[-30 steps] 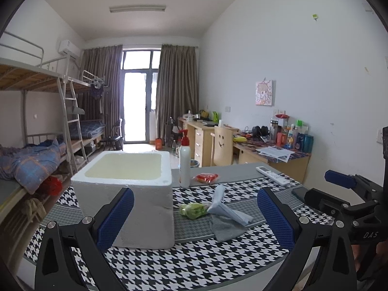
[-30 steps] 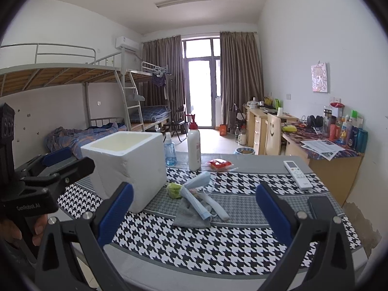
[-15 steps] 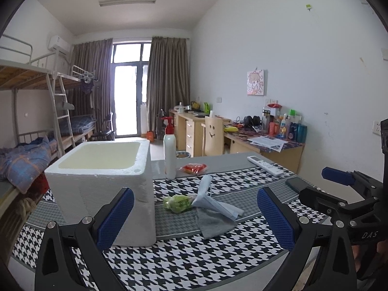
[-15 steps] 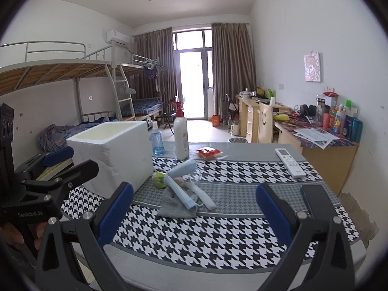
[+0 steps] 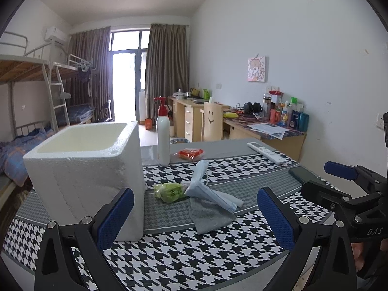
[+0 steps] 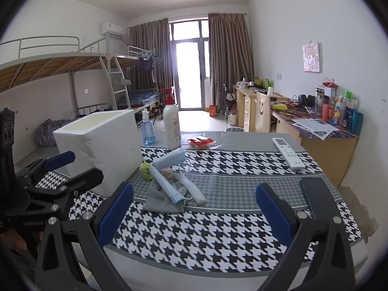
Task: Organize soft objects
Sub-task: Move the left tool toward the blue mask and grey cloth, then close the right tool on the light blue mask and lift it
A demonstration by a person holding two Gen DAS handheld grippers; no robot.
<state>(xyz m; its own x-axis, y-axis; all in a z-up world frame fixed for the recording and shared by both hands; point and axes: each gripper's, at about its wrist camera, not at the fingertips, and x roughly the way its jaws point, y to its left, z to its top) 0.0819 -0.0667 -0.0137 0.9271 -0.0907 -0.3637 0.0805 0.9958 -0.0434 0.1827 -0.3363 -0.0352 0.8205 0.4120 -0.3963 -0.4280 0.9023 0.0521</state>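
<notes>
While both hang above the near edge of the table, the left gripper and right gripper gape wide, holding and touching nothing. Ahead, the masks and green bag lie heaped on a grey cloth, just beside the foam box.
</notes>
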